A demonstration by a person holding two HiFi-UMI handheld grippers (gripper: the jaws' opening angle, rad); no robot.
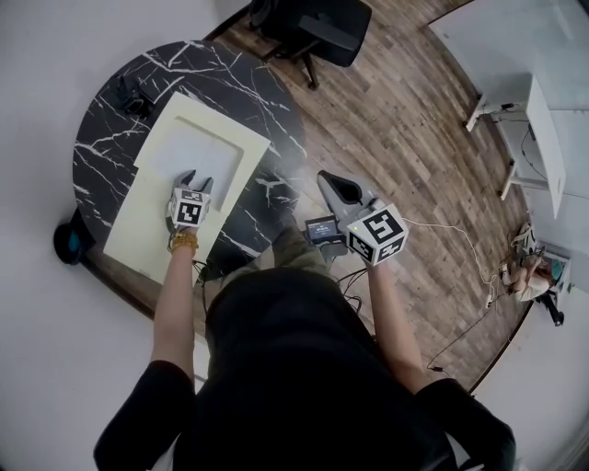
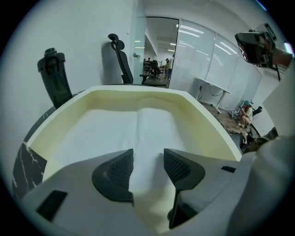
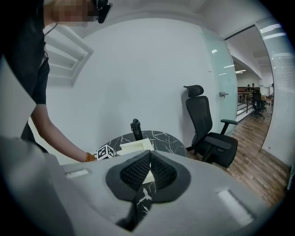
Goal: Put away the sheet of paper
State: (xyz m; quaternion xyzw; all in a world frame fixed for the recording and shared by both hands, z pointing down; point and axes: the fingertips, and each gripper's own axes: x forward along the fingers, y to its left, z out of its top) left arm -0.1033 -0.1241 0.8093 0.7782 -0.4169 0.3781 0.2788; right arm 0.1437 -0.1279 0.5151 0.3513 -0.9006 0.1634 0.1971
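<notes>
The sheet of paper [image 1: 189, 147] [image 2: 110, 133] lies flat in the far half of a cream tray [image 1: 129, 230] [image 2: 203, 124], its edges square with the tray's walls. From the head view it looks longer across the tray than along it. 1 crease runs down its middle, lengthwise along the tray and pointing at the far wall; the half to the right of that crease sits slightly raised.

The left gripper [image 1: 196, 179] [image 2: 147, 166] hangs low over the tray at the sheet's near edge and points along the crease. Its 2 jaws stand spread, 1 on either side of the crease line, with the paper showing in the gap; whether they touch the sheet I cannot tell.

The tray rests on a round black marble table [image 1: 110, 129] [image 3: 159, 136], its long axis running from the person's side toward the far edge. A dark bottle [image 2: 55, 78] [image 3: 136, 129] stands upright on the table just past the tray's far end.

The right gripper [image 1: 339, 189] [image 3: 148, 170] is held off the table's right side, above the wood floor [image 1: 405, 138], with its 2 jaws pressed together on nothing. A black office chair [image 1: 317, 28] [image 3: 209, 133] stands beyond the table.
</notes>
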